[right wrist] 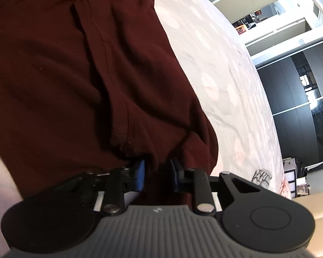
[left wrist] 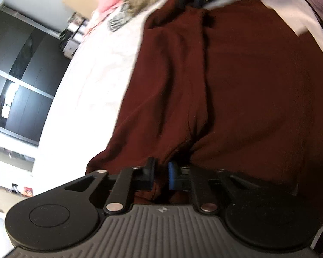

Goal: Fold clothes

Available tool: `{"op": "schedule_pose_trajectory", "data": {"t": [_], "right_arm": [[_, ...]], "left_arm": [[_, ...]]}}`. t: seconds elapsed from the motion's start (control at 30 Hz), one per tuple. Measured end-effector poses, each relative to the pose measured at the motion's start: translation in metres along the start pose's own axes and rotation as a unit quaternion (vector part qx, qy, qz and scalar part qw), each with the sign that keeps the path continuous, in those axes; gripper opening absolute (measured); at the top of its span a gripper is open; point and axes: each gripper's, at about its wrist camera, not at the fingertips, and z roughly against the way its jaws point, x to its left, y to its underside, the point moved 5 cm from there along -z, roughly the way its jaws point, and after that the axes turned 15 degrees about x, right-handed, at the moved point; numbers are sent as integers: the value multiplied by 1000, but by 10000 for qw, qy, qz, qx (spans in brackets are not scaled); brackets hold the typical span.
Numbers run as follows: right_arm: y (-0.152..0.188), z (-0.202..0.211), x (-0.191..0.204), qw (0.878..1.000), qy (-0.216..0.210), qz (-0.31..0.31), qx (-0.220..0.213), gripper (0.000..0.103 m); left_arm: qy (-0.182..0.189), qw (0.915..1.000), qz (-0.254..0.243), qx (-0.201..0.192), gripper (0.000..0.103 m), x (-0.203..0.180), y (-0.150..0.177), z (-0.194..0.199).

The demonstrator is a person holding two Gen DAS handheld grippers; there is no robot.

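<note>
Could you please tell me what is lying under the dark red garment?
A pale sheet with faint pinkish blotches shows beside the dark red garment and runs under it. Whatever lies beneath the cloth's middle is covered. Both grippers pinch its near edge.

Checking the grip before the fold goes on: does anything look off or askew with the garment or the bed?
Nothing looks damaged. The maroon garment is bunched and creased where the left gripper and right gripper pinch its edge, so it is not flat. Other clothes lie heaped at the far end of the bed.
</note>
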Motion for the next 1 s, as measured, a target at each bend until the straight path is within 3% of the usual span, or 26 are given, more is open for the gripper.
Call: {"op": "schedule_pose_trajectory", "data": {"t": [0.03, 0.13, 0.23, 0.33, 0.47, 0.57, 0.77, 0.83, 0.93, 1.0], "right_arm": [[0, -1, -2, 10000, -39, -35, -18, 5], [-4, 9, -17, 9994, 55, -254, -221, 5], [-5, 24, -52, 9931, 60, -1074, -459, 5], [-3, 41, -90, 9773, 176, -1983, -718, 5], [-1, 73, -136, 9468, 287, -3008, -1110, 4], [-3, 95, -161, 9307, 271, -3439, -1217, 4], [-9, 104, -174, 9195, 134, -3839, -830, 5], [-10, 97, -163, 9194, -21, -3892, -571, 5], [-10, 95, -130, 9244, -153, -3804, -248, 5], [-7, 88, -111, 9287, -282, -3697, -53, 5]], "left_arm": [[52, 9999, 126, -9, 5, 4, -1, 1], [157, 9975, 694, -20, 4, 23, -3, 9], [210, 9871, 1587, -60, 3, 55, -2, 17], [189, 9722, 2329, -173, 3, 85, 1, 31], [199, 9548, 2921, -509, 3, 113, 2, 63], [551, 9505, 2992, -628, 3, 110, 2, 89], [1253, 9379, 3118, -864, 2, 103, 2, 142], [1494, 9347, 3100, -893, 2, 95, 0, 156], [1698, 9428, 2777, -719, 2, 57, -10, 151], [1930, 9404, 2744, -563, 2, 34, -13, 140]]}}
